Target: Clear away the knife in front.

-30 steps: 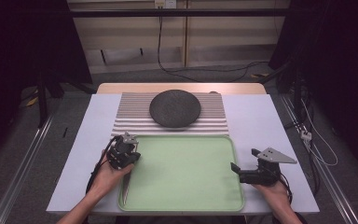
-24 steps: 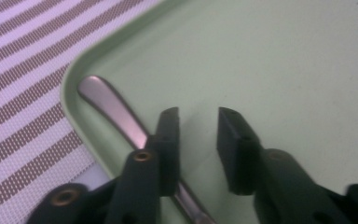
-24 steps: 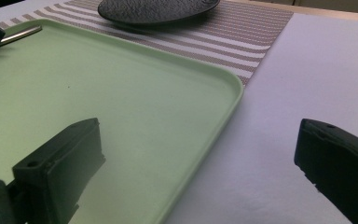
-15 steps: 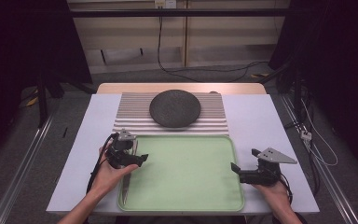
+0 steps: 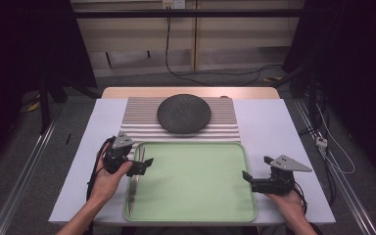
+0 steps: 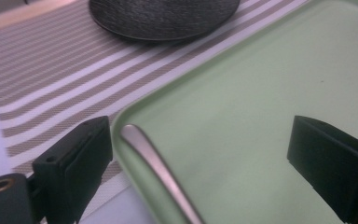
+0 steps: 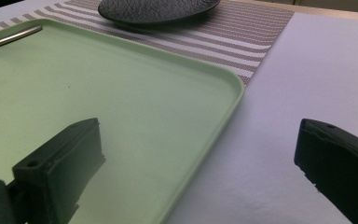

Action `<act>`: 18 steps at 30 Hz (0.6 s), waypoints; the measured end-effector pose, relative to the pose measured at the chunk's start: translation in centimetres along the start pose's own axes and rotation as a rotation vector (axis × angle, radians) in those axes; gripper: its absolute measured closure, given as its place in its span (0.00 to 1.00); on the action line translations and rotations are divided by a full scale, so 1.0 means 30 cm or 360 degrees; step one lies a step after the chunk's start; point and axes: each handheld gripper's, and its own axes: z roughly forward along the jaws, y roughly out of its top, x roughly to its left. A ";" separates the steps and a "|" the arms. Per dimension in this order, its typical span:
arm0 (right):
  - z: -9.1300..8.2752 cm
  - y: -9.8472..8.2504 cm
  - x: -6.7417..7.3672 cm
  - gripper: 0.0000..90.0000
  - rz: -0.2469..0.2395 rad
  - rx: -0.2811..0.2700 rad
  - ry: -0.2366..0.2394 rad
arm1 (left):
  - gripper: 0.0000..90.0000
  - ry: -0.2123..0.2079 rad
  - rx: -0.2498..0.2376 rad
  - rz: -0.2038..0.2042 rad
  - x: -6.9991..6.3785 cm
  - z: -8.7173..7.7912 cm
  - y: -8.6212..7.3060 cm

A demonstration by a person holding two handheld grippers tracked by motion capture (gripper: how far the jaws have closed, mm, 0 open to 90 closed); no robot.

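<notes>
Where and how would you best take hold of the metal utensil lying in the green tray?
Probably at its rounded handle end, coming straight down with the jaws across its narrow width. The metal utensil lies flat along the green tray's left wall, so the wall-side jaw has little room. The left gripper sits above it, jaws just opened, nothing between them.

Light falls from above onto the table (image 5: 274, 127), which stands bright against a dark room; the sides and corners of the high view sink into near black. The high view is soft and slightly grainy. The green tray (image 5: 196, 176) is evenly lit, with no hard glare. A soft shadow lies under the dark plate (image 5: 183, 113). In both gripper views the near jaws are blurred and dark, and the metal utensil (image 6: 156, 163) carries a pale sheen, its edges out of focus.
</notes>
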 end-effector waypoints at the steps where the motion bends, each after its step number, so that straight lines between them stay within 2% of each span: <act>1: 0.000 0.000 0.000 0.01 0.0000 -0.0001 0.0000 | 0.07 0.0014 0.0003 0.0011 -0.002 -0.005 -0.003; 3: 0.000 0.000 -0.001 0.01 0.0005 -0.0001 -0.0002 | 0.07 0.0030 -0.0005 0.0015 -0.005 -0.014 -0.018; 6: -0.001 0.000 -0.001 0.01 0.0006 -0.0002 -0.0004 | 0.07 0.0049 -0.0022 -0.0036 0.000 -0.028 -0.050; 10: -0.002 0.000 -0.002 0.01 0.0000 -0.0003 -0.0005 | 0.07 0.0123 -0.0056 -0.0035 0.005 -0.050 -0.088; 11: -0.002 0.000 -0.001 0.01 0.0008 -0.0002 -0.0007 | 0.07 0.0134 -0.0045 -0.0035 0.006 -0.055 -0.093; 13: -0.003 -0.001 -0.002 0.01 0.0011 -0.0001 -0.0011 | 0.07 0.0147 -0.0027 -0.0030 0.006 -0.067 -0.109; 15: -0.004 -0.001 -0.003 0.01 0.0013 -0.0003 -0.0015 | 0.07 0.0159 -0.0042 -0.0057 0.003 -0.076 -0.123; 18: -0.005 -0.003 -0.003 0.01 0.0017 -0.0004 -0.0022 | 0.07 0.0154 -0.0059 -0.0065 0.001 -0.081 -0.153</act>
